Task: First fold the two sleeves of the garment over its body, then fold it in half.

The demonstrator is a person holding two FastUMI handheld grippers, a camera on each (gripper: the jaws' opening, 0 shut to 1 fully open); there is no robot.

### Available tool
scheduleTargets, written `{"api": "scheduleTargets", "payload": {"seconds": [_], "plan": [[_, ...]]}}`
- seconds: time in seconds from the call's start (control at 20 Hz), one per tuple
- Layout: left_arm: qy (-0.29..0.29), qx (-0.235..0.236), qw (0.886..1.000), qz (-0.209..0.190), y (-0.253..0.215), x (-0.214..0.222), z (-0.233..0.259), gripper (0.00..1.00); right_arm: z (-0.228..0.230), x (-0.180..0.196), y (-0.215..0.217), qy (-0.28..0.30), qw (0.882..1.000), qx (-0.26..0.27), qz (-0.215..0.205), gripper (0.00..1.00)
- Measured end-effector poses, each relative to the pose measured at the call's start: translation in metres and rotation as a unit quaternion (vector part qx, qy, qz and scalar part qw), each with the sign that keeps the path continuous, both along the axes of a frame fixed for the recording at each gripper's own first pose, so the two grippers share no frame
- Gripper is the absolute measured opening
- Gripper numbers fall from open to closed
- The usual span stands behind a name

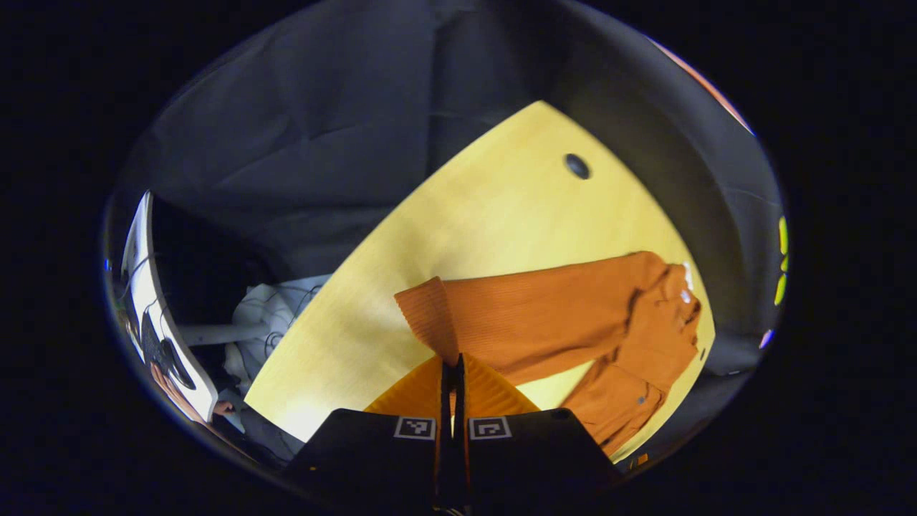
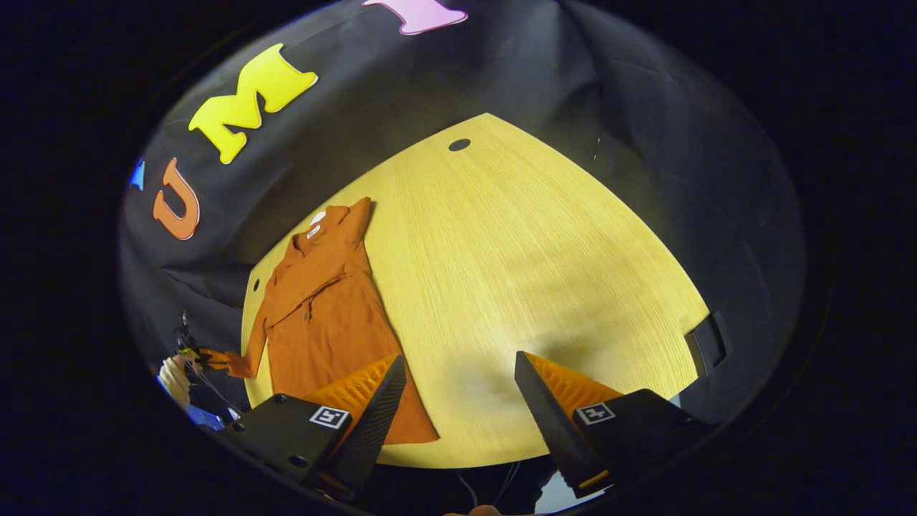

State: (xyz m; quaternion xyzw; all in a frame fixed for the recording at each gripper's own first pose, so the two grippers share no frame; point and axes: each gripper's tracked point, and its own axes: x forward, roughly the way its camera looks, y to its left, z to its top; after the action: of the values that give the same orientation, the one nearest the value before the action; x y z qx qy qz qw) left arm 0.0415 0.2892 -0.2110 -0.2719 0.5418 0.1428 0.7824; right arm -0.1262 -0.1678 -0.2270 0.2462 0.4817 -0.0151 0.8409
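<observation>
Left gripper [image 1: 453, 373]: fingers closed together, pinching the sleeve cuff [image 1: 428, 315] of the rust-orange ribbed knit garment [image 1: 544, 315].
Right gripper [image 2: 458, 390]: wide apart, holding nothing.
Garment position: flat on the pale wooden table [image 2: 530, 265], long axis running away from the right gripper, off to its left.

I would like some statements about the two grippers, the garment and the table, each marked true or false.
1. The left gripper is wide open. False: its fingers are closed on a sleeve.
2. The right gripper is open, holding nothing. True.
3. The garment is orange. True.
4. The garment lies on a grey table. False: the table is light yellowish wood.
5. The table has a small dark round hole. True.
</observation>
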Motion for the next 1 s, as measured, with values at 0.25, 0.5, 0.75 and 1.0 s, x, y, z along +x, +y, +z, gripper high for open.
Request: {"api": "scheduleTargets", "payload": {"seconds": [0.25,0.5,0.75,1.0], "plan": [[-0.041,0.016,0.995,-0.086,-0.098,0.050,0.064,0.03,-0.011,0.018,-0.016,0.001,1.000,0.018,0.025,0.94],[-0.066,0.036,0.981,-0.179,-0.226,0.104,0.086,0.03,-0.017,0.029,-0.038,-0.001,0.999,0.027,0.035,0.98],[-0.071,0.022,0.963,-0.258,-0.349,0.135,0.078,0.03,-0.025,0.032,-0.063,-0.003,0.999,0.036,0.027,0.98],[-0.055,-0.012,0.954,-0.294,-0.469,0.147,0.021,0.03,-0.029,0.014,-0.090,0.005,0.999,0.032,0.010,0.94]]}}
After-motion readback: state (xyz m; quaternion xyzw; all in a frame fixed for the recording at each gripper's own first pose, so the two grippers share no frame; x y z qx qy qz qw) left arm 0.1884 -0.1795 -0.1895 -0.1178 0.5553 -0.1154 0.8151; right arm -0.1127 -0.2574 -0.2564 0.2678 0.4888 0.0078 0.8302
